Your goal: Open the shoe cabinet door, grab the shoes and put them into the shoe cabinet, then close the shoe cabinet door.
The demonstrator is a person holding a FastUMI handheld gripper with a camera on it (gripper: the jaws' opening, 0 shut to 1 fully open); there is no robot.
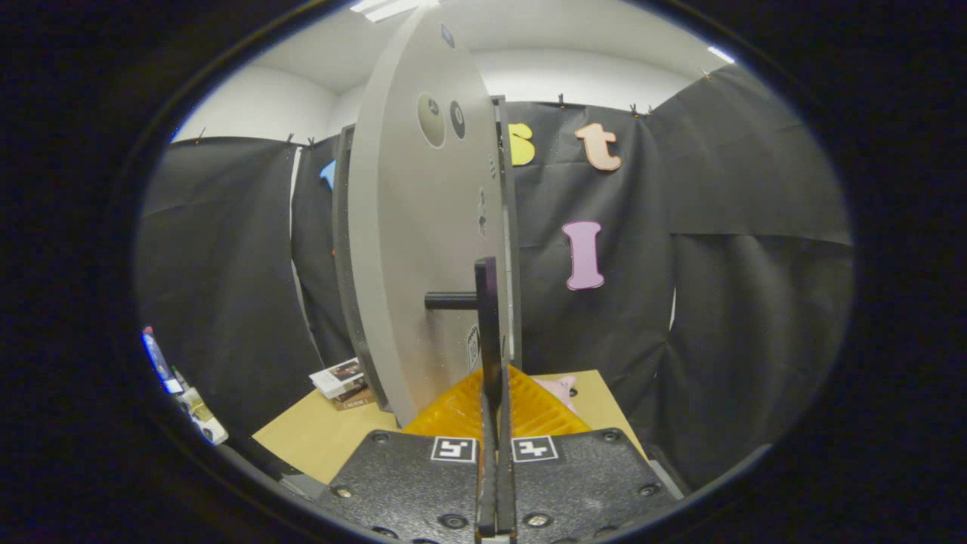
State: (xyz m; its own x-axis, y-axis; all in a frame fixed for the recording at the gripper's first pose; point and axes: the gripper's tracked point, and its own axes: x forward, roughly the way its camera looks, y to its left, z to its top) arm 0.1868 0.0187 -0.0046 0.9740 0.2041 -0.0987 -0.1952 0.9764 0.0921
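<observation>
A: Gripper view, and we're right up against the shoe cabinet door (412, 249). It's a pale grey panel swung open, seen almost edge on, rising tall just ahead of the fingers.

B: What's the gripper (495, 393) doing?

A: The two fingers (461, 412) are drawn together on the door handle (487, 317), a thin dark upright bar. The bar runs straight down into the slot between them, and both fingers press on it from either side.

B: How does that handle sit on the door?

A: A short dark peg (450, 301) juts out from the door's face and meets the bar near its top. The bar stands off the panel, upright.

B: And the cabinet itself?

A: The cabinet frame (508, 227) shows as a grey strip just behind the door's right edge, touching it along the hinge side. There are two round fittings (442, 119) high up on the door's inner face.

B: Any sign of the shoes?

A: Something pink (563, 389) lies on the tabletop (321, 434) just right of the fingers, beyond them; I can't tell what it is. Left of the door's foot, small boxes (341, 380) are stacked on the light wooden tabletop.
</observation>
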